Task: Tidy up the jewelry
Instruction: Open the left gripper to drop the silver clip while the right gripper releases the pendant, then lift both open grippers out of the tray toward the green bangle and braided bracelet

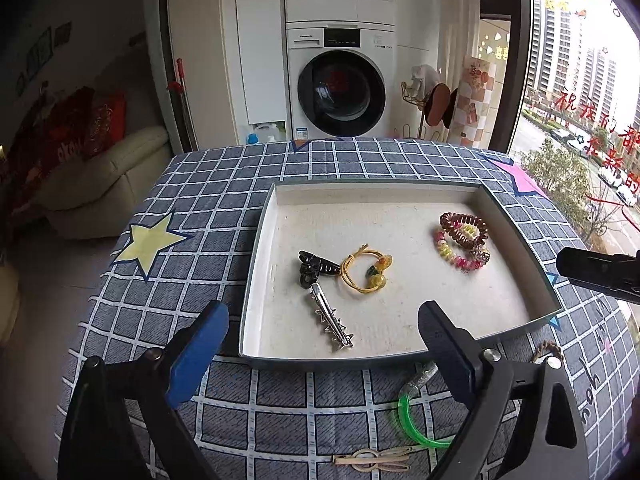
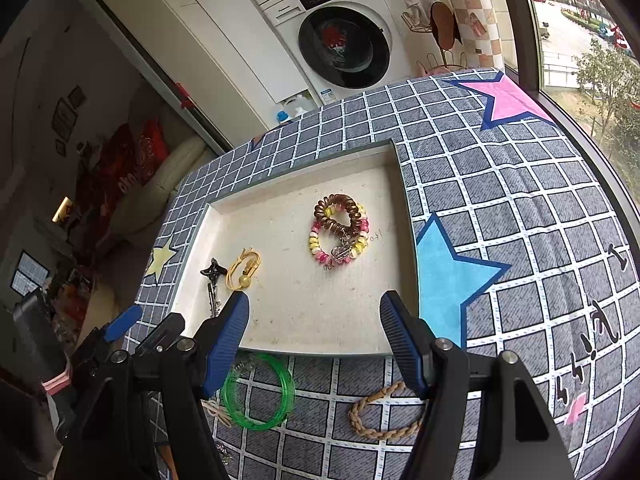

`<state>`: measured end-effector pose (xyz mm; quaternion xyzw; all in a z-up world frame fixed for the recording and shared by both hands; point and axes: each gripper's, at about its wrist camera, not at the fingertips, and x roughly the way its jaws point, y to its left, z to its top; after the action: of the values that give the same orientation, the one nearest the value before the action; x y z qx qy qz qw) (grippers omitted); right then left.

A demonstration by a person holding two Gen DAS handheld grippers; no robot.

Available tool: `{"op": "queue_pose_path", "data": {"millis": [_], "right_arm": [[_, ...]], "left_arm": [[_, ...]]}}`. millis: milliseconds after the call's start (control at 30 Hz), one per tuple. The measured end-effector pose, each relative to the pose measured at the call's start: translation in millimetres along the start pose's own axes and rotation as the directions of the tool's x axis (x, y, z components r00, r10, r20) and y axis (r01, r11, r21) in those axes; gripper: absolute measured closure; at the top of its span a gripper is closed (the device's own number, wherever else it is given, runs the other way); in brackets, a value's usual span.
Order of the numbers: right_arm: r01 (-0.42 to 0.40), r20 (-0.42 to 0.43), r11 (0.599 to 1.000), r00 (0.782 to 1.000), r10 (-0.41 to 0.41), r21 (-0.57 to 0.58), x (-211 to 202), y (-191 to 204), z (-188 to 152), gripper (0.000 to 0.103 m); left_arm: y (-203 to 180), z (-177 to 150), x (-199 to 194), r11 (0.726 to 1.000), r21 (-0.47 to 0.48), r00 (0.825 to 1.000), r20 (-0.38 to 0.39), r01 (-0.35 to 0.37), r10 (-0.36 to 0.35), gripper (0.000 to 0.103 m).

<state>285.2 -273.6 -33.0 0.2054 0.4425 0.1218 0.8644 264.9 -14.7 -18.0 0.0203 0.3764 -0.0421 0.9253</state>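
Note:
A shallow white tray (image 1: 516, 232) (image 2: 396, 184) lies on the checked tablecloth. Inside it lie a silver star hair clip (image 1: 332, 322), a black claw clip (image 1: 314, 266), a yellow hair tie with beads (image 1: 366, 270) (image 2: 244, 266) and coiled hair ties (image 1: 464, 240) (image 2: 340, 228). My left gripper (image 1: 322, 342) hangs open above the tray's near edge with nothing between its fingers. My right gripper (image 2: 314, 338) is also open and empty over the tray's near edge. In front of the tray, on the cloth, lie a green bangle (image 2: 260, 392) (image 1: 416, 420), a braided tan bracelet (image 2: 384, 412) and a tan hairpin (image 1: 372, 460).
The table's far edge (image 1: 320, 142) faces a washing machine (image 1: 340, 88). A window (image 1: 580, 100) runs along the right side and a cream sofa (image 1: 104, 180) stands at the left. The other gripper's finger (image 1: 600, 272) shows at the right of the left wrist view.

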Motion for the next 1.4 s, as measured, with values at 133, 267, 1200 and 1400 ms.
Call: {"op": "queue_pose_path", "data": {"millis": [133,267,1200,1400], "right_arm": [[0.009,0.004,1.000,1.000,-0.009,0.005,-14,-6,-13,0.031],[0.020,0.010,1.000,1.000,-0.021,0.007,-26,-11,-26,0.019],[0.175,-0.115,0.985,0.978,-0.175,-0.008,-38,-34,-103,0.000],[0.205,-0.128,0.979,0.970,-0.204,-0.004,-34,-39,-103,0.000]], "left_arm": [[4,-10,-12,1.000,0.001,1.000,-0.003,-0.008,0.008,0.000],[10,-22,-20,1.000,-0.013,1.000,-0.007,-0.017,0.017,0.000],[-4,-72,-25,0.999,0.000,0.992,-0.121,0.043,-0.043,0.000],[-6,-70,-19,0.997,0.001,0.987,-0.143,0.078,-0.077,0.000]]}}
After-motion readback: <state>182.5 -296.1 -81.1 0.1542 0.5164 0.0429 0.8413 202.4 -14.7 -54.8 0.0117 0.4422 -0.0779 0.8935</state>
